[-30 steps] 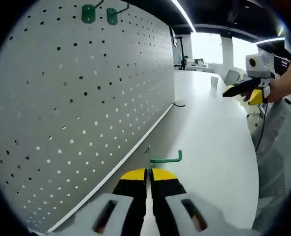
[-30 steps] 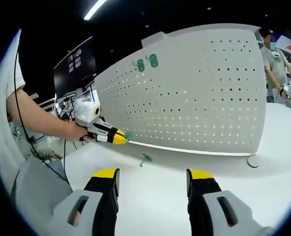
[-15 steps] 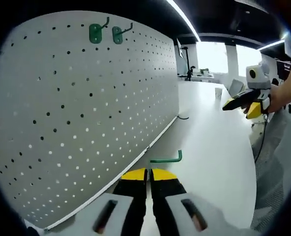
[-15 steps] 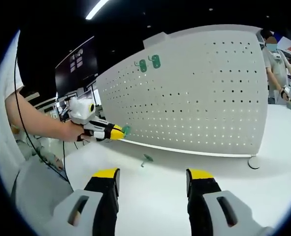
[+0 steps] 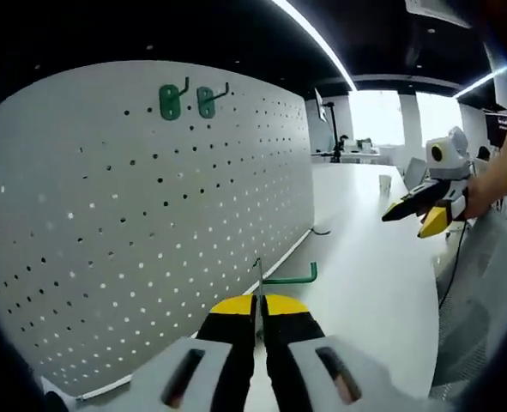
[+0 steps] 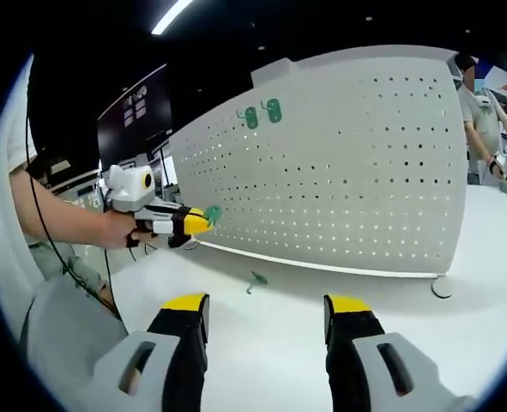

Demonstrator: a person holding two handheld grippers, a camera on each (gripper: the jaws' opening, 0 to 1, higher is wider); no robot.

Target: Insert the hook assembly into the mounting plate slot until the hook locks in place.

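two green hooks (image 5: pixel 187 100) already hang high on the pegboard (image 5: pixel 150 223). left gripper (image 5: pixel 259 302) has its jaws closed on a third green hook (image 5: pixel 289 277), held off the white table (image 5: pixel 365 249), near the board but not touching it. right gripper (image 6: pixel 266 305) hangs open, holding nothing. a fourth hook (image 6: pixel 255 279) lies on the table. judged: insertion not yet begun; approach, seating and locking remain.
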